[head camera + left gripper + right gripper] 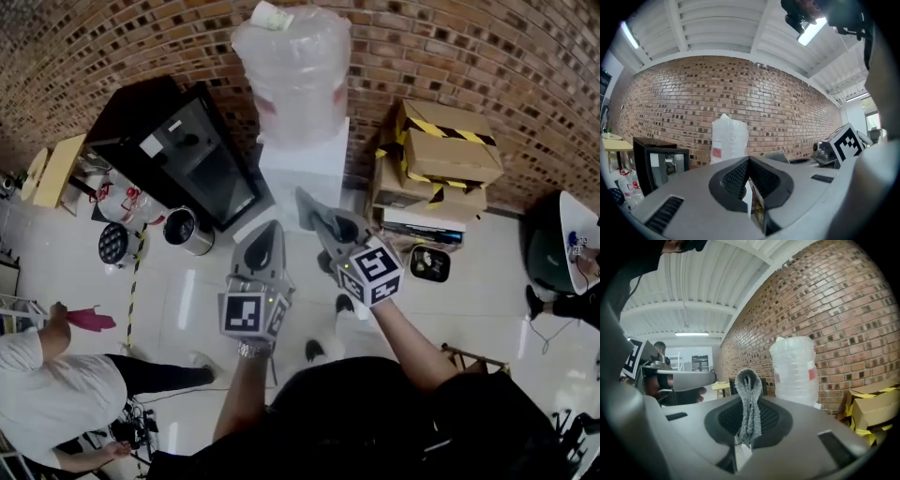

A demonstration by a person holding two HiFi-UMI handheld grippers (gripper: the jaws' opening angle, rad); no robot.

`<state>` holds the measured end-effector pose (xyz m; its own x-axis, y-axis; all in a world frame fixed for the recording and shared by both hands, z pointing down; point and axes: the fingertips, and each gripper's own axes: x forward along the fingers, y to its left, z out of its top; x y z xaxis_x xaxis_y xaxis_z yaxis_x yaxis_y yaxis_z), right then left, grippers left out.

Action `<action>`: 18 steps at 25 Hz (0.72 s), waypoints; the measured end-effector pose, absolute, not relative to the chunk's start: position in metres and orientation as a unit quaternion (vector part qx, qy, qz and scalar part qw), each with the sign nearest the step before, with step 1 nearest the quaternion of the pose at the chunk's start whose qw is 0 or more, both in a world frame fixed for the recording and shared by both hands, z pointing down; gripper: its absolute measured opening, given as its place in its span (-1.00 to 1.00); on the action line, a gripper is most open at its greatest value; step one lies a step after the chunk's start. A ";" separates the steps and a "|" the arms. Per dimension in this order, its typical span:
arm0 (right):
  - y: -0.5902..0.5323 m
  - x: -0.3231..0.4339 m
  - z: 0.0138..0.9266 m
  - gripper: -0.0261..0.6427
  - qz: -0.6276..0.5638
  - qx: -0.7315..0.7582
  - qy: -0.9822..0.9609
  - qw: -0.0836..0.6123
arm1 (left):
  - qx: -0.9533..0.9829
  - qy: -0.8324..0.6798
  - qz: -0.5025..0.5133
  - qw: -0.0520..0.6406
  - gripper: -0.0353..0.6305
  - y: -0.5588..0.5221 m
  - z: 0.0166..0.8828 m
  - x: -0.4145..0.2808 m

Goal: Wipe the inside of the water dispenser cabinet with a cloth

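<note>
Keep clear of black unit [178, 150] at left. Left gripper [749, 160]: jaws pressed together, empty. Water dispenser [302, 169] ahead, against brick wall. Right gripper [748, 398]: jaws clamped on grey cloth [749, 380], judged soft, light, limp; hold at the fold. Expect tight room beside cardboard boxes [441, 150].

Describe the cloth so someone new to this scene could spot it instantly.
Facing the brick wall and the plastic-wrapped water bottle, find the right gripper. The cloth is the grey, fuzzy folded strip pinched between its fingers, unlike the left gripper, shut on nothing.
</note>
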<state>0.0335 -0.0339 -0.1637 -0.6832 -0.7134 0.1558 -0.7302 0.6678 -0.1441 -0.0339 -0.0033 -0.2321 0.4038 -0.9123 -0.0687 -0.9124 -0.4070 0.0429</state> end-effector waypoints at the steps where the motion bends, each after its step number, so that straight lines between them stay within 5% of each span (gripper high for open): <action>1: -0.024 0.033 -0.165 -0.85 0.102 0.403 -0.909 0.041 | -0.840 0.541 0.044 0.000 -0.89 0.005 -0.234 -0.038; 18: 0.099 0.008 -0.183 -0.85 0.110 0.418 -0.901 0.023 | -0.851 0.523 0.052 0.000 -0.89 0.101 -0.242 -0.050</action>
